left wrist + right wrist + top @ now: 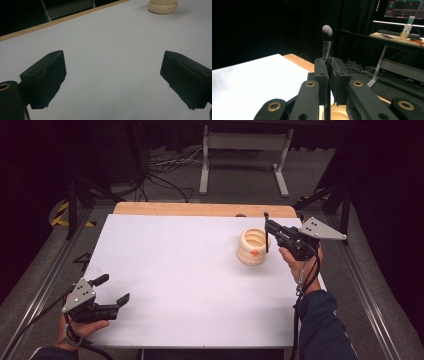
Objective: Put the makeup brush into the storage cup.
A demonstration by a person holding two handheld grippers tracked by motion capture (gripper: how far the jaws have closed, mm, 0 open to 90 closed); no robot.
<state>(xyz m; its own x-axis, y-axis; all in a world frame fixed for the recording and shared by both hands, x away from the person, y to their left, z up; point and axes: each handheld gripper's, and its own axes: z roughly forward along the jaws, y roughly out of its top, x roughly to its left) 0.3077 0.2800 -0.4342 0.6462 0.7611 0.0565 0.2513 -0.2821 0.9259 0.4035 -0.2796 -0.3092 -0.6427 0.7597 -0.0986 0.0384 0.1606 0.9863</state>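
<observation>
Upright, brush clamped in right gripper.
Handle hung over ribbed cream holder; left gripper spread wide, nothing held.

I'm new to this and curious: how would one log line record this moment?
right gripper: shut on makeup brush, upright over cream holder | left gripper: open, idle above table

A slim makeup brush with a dark handle and a soft grey-white tuft stood upright, tuft uppermost, clamped in the right tongs. Its lower end hung just above the mouth of a cream, ribbed round holder standing on the white tabletop.
</observation>
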